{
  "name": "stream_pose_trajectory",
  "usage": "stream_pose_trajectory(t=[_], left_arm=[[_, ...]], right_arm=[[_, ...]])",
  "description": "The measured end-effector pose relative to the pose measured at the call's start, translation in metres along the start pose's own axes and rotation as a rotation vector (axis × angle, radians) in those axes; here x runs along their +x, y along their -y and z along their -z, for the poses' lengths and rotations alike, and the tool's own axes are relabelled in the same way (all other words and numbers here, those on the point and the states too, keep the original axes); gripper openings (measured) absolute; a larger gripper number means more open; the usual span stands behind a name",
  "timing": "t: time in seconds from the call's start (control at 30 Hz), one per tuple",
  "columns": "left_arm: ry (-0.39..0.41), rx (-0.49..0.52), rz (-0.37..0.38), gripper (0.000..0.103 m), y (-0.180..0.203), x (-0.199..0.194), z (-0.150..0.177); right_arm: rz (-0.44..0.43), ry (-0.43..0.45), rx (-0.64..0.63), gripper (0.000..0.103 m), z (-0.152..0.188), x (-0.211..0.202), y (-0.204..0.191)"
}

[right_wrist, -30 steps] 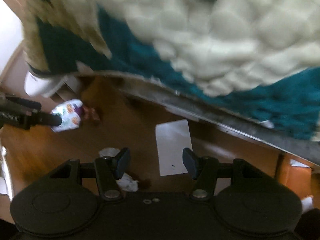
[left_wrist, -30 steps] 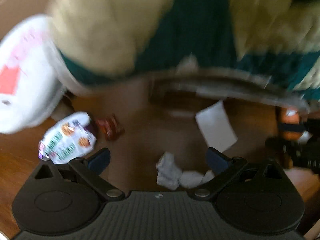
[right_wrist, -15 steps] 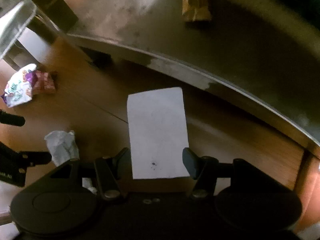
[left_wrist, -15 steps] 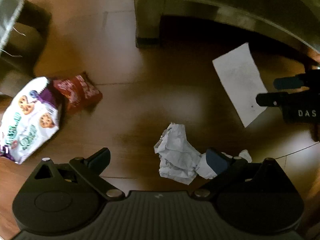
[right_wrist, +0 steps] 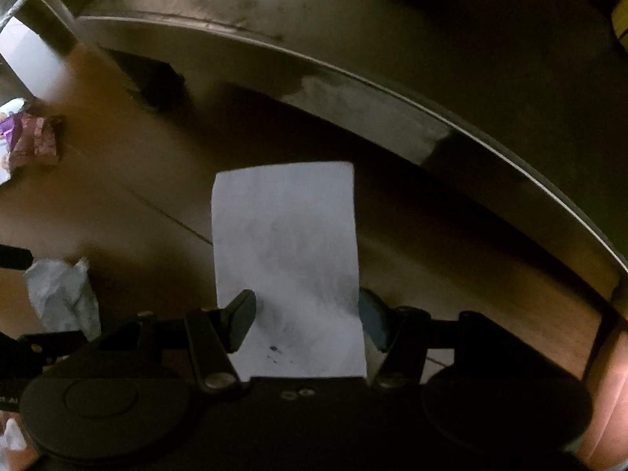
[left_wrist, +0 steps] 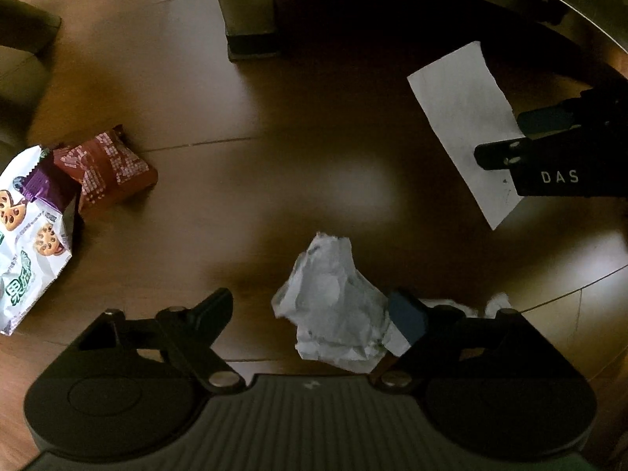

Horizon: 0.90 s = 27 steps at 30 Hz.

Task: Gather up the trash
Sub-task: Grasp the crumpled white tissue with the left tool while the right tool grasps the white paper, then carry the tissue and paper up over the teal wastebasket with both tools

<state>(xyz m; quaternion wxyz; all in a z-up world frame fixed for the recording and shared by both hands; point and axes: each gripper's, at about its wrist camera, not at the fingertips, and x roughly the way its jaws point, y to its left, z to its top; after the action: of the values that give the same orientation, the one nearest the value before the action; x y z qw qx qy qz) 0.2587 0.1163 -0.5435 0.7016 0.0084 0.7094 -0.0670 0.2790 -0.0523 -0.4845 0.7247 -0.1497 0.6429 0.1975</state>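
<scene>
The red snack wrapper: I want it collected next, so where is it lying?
In the left wrist view the red snack wrapper lies on the wooden floor at the left, touching the white cookie bag and well left of the crumpled paper.

Wooden floor (left_wrist: pixel 314 180), crumpled paper (left_wrist: pixel 333 310), flat sheet (left_wrist: pixel 467 117), wrappers (left_wrist: pixel 106 168)

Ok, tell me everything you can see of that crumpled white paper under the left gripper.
The crumpled white paper is a creased, greyish-white wad lying on the dark wooden floor, peaked at the top and spread wider at the base. It sits between the fingers of the left gripper, whose jaws are closing; the blue pad of the right-hand finger overlaps its edge, while the other finger stands clear of it. More white scraps show behind that finger. In the right wrist view it appears at the left edge.
</scene>
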Motion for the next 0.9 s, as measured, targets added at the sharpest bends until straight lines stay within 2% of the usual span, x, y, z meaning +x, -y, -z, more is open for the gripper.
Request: stream_pose_trajectory(t=[0.07,0.13,0.2,0.33,0.37,0.4,0.43,0.47,0.67,0.9], left_arm=[[-0.015,-0.007,0.018,0.058,0.001,0.005,0.0],[-0.019,-0.016,0.019,0.052,0.001,0.007,-0.001],[-0.022,-0.021,0.018,0.039,0.001,0.008,-0.001],[-0.02,-0.055,0.028,0.026,-0.001,0.007,0.001],[-0.02,-0.059,0.029,0.02,-0.004,0.007,0.001],[-0.02,-0.066,0.029,0.018,-0.006,0.007,0.001],[-0.019,-0.073,0.029,0.017,-0.012,0.011,0.002],[-0.02,-0.081,0.031,0.014,-0.009,0.009,0.005],[-0.019,-0.097,0.052,0.01,-0.014,-0.002,0.006],[0.022,-0.083,0.062,0.009,-0.014,-0.031,0.009]], right_arm=[[0.013,0.006,-0.015,0.059,0.002,0.001,-0.005],[0.02,0.009,-0.025,0.058,0.003,0.002,-0.007],[0.027,0.006,-0.03,0.055,0.003,0.001,-0.008],[0.031,0.001,-0.041,0.052,0.001,0.003,-0.015],[0.024,0.001,-0.038,0.044,0.0,0.002,-0.017],[0.02,0.003,-0.044,0.026,-0.001,0.001,-0.017],[0.02,0.008,-0.058,0.012,-0.001,-0.001,-0.019],[0.021,0.002,-0.071,0.003,-0.001,-0.004,-0.016],[-0.011,-0.01,-0.047,0.003,-0.005,-0.015,-0.01],[-0.055,0.014,-0.02,0.003,0.002,-0.055,0.001]])
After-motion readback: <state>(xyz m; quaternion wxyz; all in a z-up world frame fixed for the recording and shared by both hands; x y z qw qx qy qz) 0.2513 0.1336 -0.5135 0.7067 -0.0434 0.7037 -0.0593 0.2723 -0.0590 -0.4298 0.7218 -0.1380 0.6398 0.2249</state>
